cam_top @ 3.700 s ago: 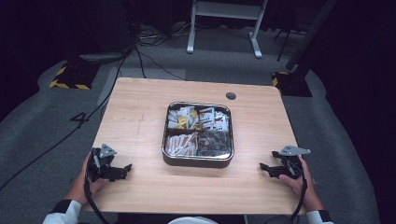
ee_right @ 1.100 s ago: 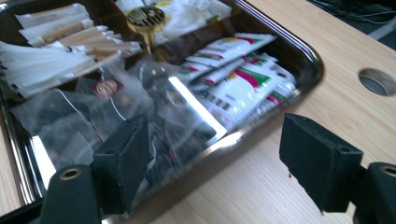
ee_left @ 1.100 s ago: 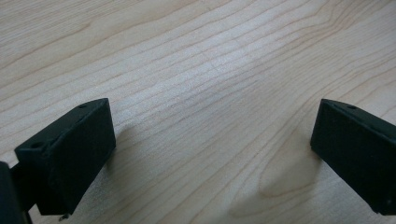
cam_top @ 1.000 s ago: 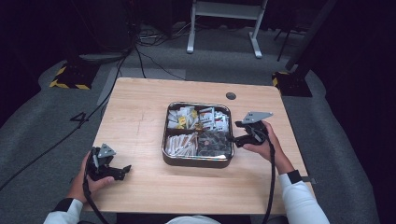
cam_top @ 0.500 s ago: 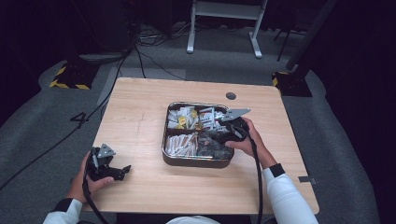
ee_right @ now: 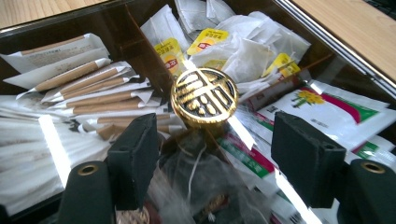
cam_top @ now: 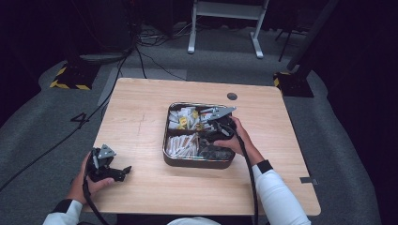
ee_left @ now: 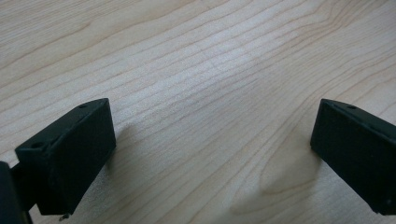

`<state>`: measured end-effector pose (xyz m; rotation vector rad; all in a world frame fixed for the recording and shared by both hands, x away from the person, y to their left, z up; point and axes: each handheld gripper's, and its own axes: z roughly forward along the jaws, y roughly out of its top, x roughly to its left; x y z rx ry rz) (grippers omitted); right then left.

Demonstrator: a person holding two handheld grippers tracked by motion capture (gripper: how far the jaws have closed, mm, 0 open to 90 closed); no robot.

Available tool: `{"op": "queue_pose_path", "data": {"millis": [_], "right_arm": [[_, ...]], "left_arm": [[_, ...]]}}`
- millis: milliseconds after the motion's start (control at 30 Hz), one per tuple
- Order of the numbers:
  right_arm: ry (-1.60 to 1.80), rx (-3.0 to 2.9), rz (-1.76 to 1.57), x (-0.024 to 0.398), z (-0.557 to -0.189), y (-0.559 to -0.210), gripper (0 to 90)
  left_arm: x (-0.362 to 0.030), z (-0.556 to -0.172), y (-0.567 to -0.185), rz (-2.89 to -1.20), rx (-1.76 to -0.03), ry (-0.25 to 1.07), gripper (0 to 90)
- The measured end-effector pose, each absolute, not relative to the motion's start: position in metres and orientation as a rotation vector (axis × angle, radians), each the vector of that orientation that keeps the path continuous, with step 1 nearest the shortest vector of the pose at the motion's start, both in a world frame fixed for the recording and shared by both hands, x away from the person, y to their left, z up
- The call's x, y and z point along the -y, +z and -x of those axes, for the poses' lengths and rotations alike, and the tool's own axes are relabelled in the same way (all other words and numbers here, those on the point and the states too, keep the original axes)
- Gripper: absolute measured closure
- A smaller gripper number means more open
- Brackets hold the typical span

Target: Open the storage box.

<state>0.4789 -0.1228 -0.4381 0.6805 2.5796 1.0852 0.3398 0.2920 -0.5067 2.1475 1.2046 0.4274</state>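
Closest to me, the left gripper [cam_top: 123, 170] sat on the pale grained table [ee_left: 196, 70], jaws wide apart around nothing. Further out, the right gripper [cam_top: 212, 132] hung over the metal tin [cam_top: 167, 140], jaws apart but just closing. Its own view caught a round gold knob [ee_right: 204, 97] ahead between them, untouched, on a clear lid above paper sachets [ee_right: 327, 105] and sticks [ee_right: 84, 74].

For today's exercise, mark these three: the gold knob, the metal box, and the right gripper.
gold knob [ee_right: 204, 96], right gripper view, its embossed top face.
metal box [cam_top: 197, 162], high view, its near wall.
right gripper [ee_right: 212, 154], right gripper view, midway between its open jaws.
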Motion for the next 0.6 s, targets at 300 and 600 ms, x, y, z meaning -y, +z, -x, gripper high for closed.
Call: {"op": "queue_pose_path", "data": {"millis": [300,600], "right_arm": [[1.128,-2.594,-0.713,0.110,-0.485,-0.441,34.9],[1.141,-2.568,-0.742,0.104,-0.484,-0.441,49.2]], "left_arm": [[-0.292,-0.340,-0.507,-2.146,-1.206,0.428,0.3],[-0.292,-0.339,-0.507,-2.147,-1.207,0.426,0.3]]}}
